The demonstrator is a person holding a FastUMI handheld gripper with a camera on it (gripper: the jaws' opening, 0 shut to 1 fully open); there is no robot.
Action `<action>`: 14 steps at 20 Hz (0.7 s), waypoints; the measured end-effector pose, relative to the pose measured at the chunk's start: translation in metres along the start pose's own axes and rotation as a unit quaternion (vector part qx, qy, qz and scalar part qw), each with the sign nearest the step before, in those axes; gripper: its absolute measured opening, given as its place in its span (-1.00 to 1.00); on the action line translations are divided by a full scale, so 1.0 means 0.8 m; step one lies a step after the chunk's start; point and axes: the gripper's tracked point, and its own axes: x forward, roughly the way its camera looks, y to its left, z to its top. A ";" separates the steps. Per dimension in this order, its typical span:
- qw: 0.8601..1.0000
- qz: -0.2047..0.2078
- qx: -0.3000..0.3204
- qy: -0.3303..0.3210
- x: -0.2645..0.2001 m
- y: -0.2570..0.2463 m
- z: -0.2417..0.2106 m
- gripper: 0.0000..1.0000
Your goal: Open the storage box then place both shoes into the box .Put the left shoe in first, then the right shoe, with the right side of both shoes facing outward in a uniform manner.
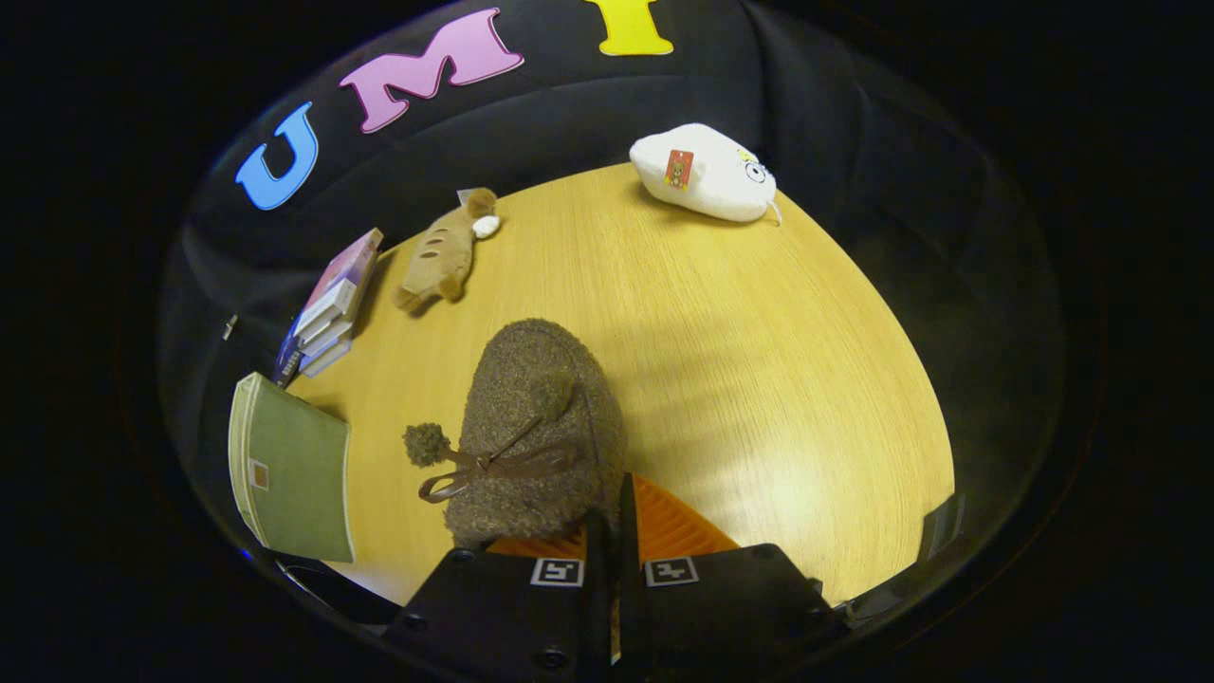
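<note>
A brown fuzzy shoe (531,446) with a thin brown lace bow and pompoms sits just ahead of my fingers, its toe pointing away over the wooden table (759,379). My gripper (607,531) is shut, the two fingers pinching the shoe's near rim at its right side. A green box-like thing with pale edges (289,474) stands to the left of the shoe, near the table's edge. I cannot tell whether it is open.
A small stack of books (327,313) lies beyond the green box. A brown plush toy (446,251) lies past the shoe on the left, and a white plush toy (707,171) rests at the table's far edge. Bare tabletop spreads right of the shoe.
</note>
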 end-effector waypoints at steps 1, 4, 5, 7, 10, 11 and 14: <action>1.000 0.000 0.002 -0.008 -0.015 0.014 0.002 -0.83; 0.999 0.017 0.013 -0.025 -0.057 0.077 0.006 -0.82; 0.999 0.024 0.018 -0.031 -0.069 0.099 0.005 -0.83; 0.998 0.037 0.022 -0.044 -0.090 0.150 0.003 -0.83; 0.997 0.063 0.012 -0.049 -0.108 0.228 -0.016 -0.83; 0.996 0.076 0.013 -0.045 -0.113 0.256 -0.023 -0.83; 0.992 0.116 0.012 -0.048 -0.123 0.339 -0.032 -0.83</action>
